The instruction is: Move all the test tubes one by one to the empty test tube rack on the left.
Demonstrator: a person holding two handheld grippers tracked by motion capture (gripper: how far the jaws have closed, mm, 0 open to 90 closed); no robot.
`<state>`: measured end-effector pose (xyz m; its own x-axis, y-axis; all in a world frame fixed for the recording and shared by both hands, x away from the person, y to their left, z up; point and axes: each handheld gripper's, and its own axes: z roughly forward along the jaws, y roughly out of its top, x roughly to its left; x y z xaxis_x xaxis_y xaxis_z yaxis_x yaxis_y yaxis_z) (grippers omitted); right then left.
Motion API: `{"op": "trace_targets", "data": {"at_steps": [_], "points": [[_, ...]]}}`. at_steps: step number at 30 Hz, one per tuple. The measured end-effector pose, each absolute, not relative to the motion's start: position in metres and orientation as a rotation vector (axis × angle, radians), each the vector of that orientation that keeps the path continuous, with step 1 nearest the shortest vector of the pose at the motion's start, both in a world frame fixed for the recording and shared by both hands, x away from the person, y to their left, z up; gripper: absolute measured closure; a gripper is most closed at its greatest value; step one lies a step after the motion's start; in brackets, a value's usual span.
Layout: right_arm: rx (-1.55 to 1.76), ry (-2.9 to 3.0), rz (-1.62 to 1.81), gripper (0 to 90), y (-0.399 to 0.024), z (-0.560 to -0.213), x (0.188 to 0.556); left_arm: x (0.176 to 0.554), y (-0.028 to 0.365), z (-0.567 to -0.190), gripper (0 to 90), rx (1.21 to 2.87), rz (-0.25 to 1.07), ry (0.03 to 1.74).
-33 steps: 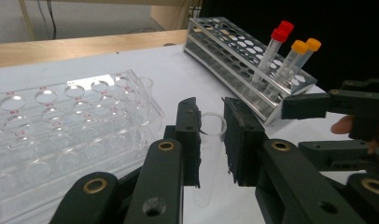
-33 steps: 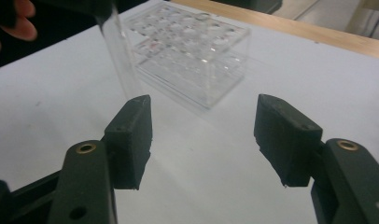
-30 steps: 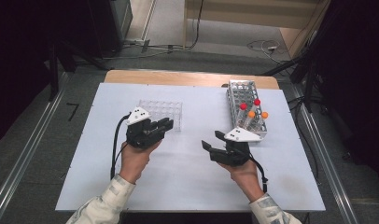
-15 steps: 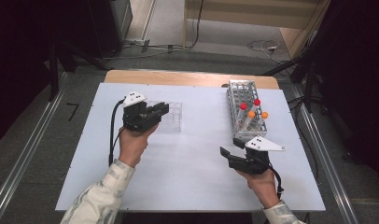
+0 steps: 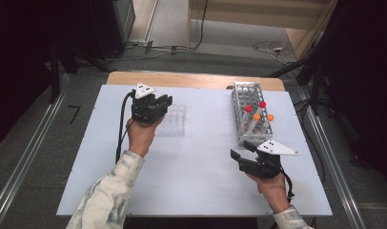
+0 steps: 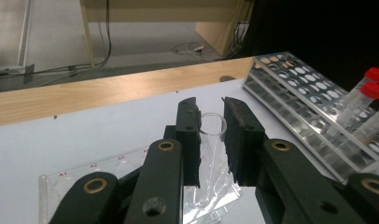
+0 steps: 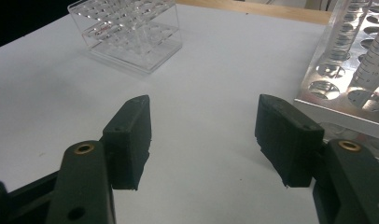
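Note:
My left gripper [image 5: 164, 101] is shut on a clear, uncapped tube [image 6: 212, 122], which stands upright between its jaws; the left gripper [image 6: 210, 105] hangs over the small clear rack [image 5: 176, 120], whose near corner [image 6: 85, 173] lies below the jaws. My right gripper [image 5: 241, 151] is open with nothing in it, low over the white table [image 5: 196, 167] near the front right. In the right gripper view the right gripper [image 7: 205, 140] points across bare table toward the small clear rack [image 7: 131, 32].
A long perforated tube rack [image 5: 251, 114] stands at the back right and holds red-capped tubes [image 5: 255, 108] and orange-capped tubes [image 5: 263, 117]; its near end sits just beyond my right gripper. A wooden strip [image 5: 191, 79] borders the table's far edge.
The left hand has moved away from me, up over the small clear rack. The right hand moved right and toward me by half a second ago, then stayed put.

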<state>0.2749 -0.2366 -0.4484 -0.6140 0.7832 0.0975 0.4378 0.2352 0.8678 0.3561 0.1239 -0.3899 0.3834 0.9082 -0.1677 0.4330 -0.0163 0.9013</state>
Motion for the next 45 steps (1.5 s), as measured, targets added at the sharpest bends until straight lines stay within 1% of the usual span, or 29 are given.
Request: {"op": "trace_targets", "data": {"at_steps": [6,15,23,26,31,34,38,45], "points": [[1.130,2.157,1.328,34.3,-0.236,-0.449,0.275,0.357,0.114,-0.398,76.9,1.674,0.645,1.196],[1.126,2.159,1.324,34.3,-0.236,-0.450,0.275,0.357,0.101,-0.426,76.8,1.761,0.709,1.194],[1.132,2.156,1.325,34.3,-0.236,-0.450,0.275,0.357,0.103,-0.432,75.3,1.748,0.675,1.210],[1.135,2.158,1.324,34.2,-0.236,-0.451,0.276,0.358,0.105,-0.432,70.6,1.738,0.648,1.219],[1.134,2.150,1.316,34.3,-0.238,-0.451,0.276,0.353,0.109,-0.426,65.4,1.704,0.624,1.203],[1.147,2.137,1.308,34.2,-0.240,-0.451,0.277,0.346,0.111,-0.423,58.9,1.676,0.588,1.193],[1.160,2.119,1.304,34.3,-0.243,-0.451,0.279,0.335,0.116,-0.422,50.2,1.653,0.498,1.169],[1.180,2.087,1.282,33.8,-0.249,-0.451,0.281,0.316,0.124,-0.427,30.1,1.691,0.501,1.175]]}}
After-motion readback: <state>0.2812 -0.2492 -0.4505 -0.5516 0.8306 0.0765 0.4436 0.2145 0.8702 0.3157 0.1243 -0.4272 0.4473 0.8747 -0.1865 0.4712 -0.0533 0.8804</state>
